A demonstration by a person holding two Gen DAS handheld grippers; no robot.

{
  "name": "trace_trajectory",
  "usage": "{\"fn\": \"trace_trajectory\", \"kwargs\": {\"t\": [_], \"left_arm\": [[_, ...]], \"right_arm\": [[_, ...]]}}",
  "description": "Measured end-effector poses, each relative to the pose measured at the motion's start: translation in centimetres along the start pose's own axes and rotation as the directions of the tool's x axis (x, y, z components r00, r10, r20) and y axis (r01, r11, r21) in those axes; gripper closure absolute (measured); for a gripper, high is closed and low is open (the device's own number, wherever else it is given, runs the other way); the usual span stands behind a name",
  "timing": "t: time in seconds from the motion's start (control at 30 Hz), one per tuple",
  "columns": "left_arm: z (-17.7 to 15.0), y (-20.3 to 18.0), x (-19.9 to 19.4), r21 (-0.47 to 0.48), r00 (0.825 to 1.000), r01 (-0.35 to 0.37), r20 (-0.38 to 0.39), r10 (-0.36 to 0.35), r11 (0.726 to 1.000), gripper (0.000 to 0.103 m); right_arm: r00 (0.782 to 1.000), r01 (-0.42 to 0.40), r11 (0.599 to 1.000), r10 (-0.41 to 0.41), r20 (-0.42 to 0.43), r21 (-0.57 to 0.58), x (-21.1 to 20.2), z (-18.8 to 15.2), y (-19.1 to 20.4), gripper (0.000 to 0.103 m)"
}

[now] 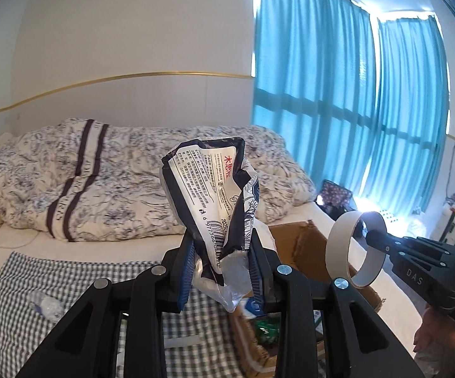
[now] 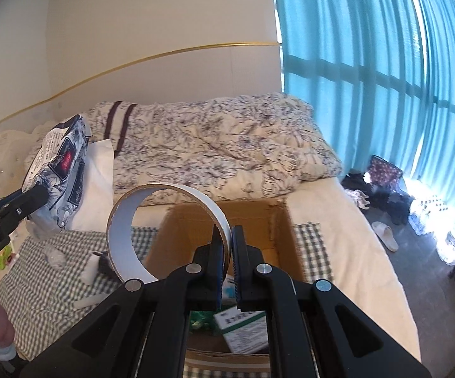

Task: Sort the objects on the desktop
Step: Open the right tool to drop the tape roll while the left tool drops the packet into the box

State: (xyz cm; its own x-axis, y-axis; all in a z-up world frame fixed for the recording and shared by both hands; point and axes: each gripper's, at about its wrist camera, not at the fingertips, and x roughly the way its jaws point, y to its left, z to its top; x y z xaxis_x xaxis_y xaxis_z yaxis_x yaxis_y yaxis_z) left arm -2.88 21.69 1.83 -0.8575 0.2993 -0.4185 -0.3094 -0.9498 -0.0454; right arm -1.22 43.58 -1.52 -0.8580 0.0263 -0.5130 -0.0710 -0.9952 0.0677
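Holding both items up over the bed: left tongs (image 1: pixel 222 260) clamped on a crumpled snack wrapper (image 1: pixel 210 189), right tongs (image 2: pixel 227 249) pinched on the rim of a tape ring (image 2: pixel 126 220), hanging above the open cardboard box (image 2: pixel 277 220). Step looks like drop-off; next prob. lower ring w/ box centred, then part the tongs.

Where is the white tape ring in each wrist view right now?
Left wrist view: the tape ring is at lower right, pinched by the right claw coming in from the right edge.
Right wrist view: the tape ring stands at lower centre, gripped over the cardboard box.
Shared landmark: the cardboard box.
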Motion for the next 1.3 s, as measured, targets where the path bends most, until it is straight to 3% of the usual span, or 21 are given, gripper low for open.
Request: {"fn": "trace_trajectory", "kwargs": {"t": [0.4, 0.77, 1.1, 1.3], "left_arm": [[-0.9, -3.6, 3.6, 0.040, 0.997, 0.062, -0.056, -0.060, 0.997, 0.072], [-2.5, -5.3, 8.4, 0.042, 0.981, 0.118, -0.162, -0.109, 0.992, 0.072], [-5.4, -5.7, 12.0, 0.077, 0.951, 0.148, -0.285, -0.120, 0.986, 0.072], [-7.0, -5.6, 14.0, 0.080, 0.919, 0.157, -0.377, -0.116, 0.984, 0.072]], "right_arm": [[0.998, 0.051, 0.998, -0.049, -0.044, 0.029, 2.1, -0.1, -3.5, 0.097], [0.990, 0.061, 0.998, -0.058, -0.129, 0.019, 5.4, -1.0, -4.6, 0.096], [0.974, 0.056, 0.998, -0.056, -0.219, -0.007, 8.5, -3.1, -3.7, 0.096], [0.957, 0.058, 0.998, -0.060, -0.284, -0.015, 10.4, -4.4, -3.5, 0.096]]}}
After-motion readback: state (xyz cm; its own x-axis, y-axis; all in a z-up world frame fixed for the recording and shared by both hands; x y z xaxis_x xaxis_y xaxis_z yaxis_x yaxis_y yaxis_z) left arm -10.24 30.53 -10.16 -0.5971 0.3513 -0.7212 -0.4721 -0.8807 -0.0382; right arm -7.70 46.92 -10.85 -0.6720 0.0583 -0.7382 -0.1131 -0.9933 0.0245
